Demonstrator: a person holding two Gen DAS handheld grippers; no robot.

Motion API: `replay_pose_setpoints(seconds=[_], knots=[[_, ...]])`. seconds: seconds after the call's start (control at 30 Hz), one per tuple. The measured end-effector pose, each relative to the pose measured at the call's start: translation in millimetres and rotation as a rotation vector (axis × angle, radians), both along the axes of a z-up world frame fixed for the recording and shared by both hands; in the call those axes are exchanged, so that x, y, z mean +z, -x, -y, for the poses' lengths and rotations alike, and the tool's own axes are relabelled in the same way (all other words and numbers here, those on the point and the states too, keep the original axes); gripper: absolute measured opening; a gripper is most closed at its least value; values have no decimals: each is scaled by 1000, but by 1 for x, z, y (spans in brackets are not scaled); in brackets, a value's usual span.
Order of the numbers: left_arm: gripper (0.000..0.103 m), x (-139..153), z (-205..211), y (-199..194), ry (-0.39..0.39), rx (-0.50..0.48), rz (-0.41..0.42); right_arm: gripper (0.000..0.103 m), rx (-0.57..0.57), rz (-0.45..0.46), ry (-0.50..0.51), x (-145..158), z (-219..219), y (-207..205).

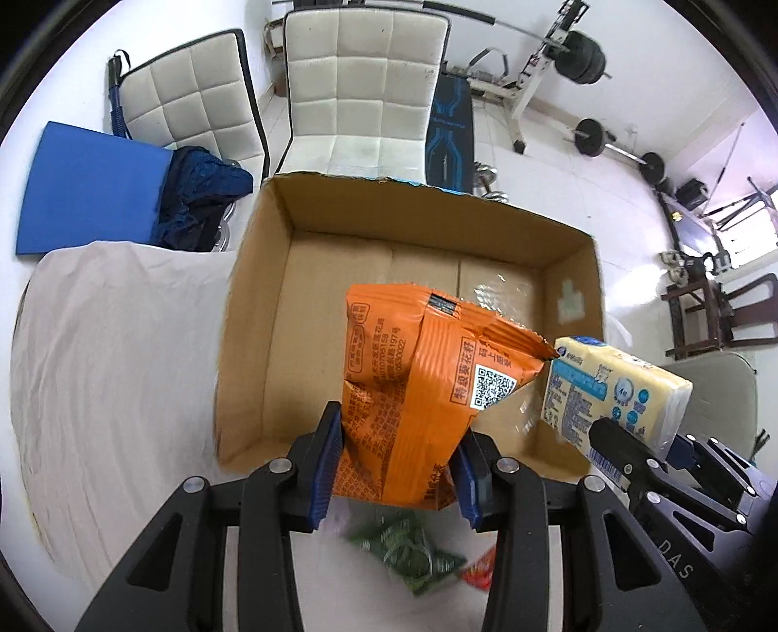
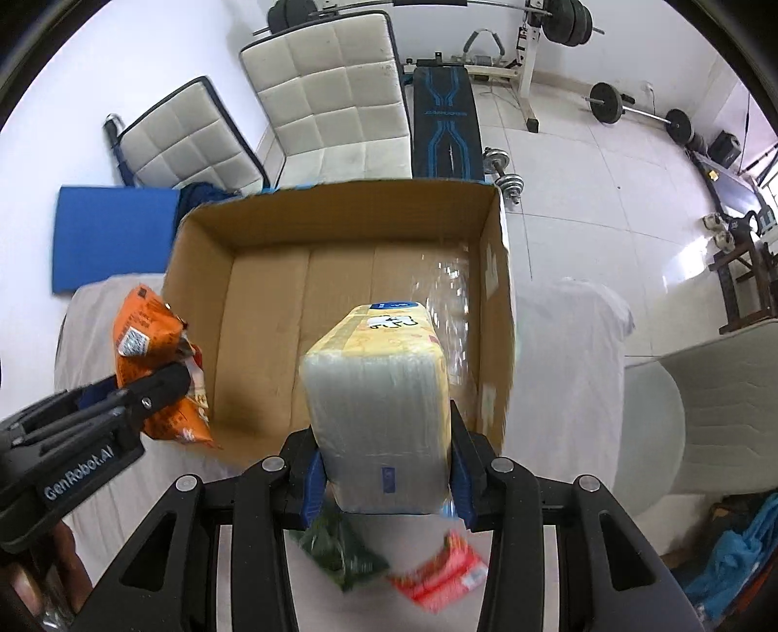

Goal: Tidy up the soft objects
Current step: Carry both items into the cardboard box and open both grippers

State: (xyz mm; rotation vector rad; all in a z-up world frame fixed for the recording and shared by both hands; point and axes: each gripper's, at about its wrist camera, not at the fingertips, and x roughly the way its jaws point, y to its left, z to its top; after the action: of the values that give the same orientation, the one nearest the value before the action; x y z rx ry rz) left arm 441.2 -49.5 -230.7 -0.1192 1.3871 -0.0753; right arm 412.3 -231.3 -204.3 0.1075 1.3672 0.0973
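My left gripper [image 1: 396, 466] is shut on an orange snack bag [image 1: 418, 389] and holds it over the near edge of an open cardboard box [image 1: 272, 272]. My right gripper [image 2: 384, 474] is shut on a yellow tissue pack [image 2: 379, 389] and holds it above the box's [image 2: 204, 272] near right side. The tissue pack [image 1: 612, 394] and right gripper [image 1: 632, 462] show at the right of the left wrist view. The orange bag [image 2: 146, 340] and left gripper [image 2: 141, 403] show at the left of the right wrist view. The box floor looks bare.
A green packet [image 2: 340, 549] and a red packet [image 2: 442, 573] lie on the cloth-covered table [image 1: 121, 364] below the grippers. White chairs [image 1: 364, 82], a blue mat [image 1: 92, 189] and gym equipment [image 2: 535, 29] stand behind the box.
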Motion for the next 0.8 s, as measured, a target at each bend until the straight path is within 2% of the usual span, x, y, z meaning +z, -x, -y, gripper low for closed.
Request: replay_pose_setpoints(seconds=[0.2,0.43,0.57,0.63,0.7,0.8], knots=[[38,-42,17,-52,9,-2,-89,44,-10,-41,3,-42,2,-52],[38,-89,34,-94,33,-19,-202,45,-15,-176,27,-90,12,-101],[40,-102,41,-108,42,-37,-231,47,-19,-223,48,-101,15,-121],[40,-103,44,-109,29,-26,-245,49,-14,-245,57,-107,17,-130],[41,-105,44,-113,51,-5,-267,51,-19,-264,67,-109,20,-136],[41,-98,45,-116,40,4,-252,66,-34,-260,71,-106,26,-139]])
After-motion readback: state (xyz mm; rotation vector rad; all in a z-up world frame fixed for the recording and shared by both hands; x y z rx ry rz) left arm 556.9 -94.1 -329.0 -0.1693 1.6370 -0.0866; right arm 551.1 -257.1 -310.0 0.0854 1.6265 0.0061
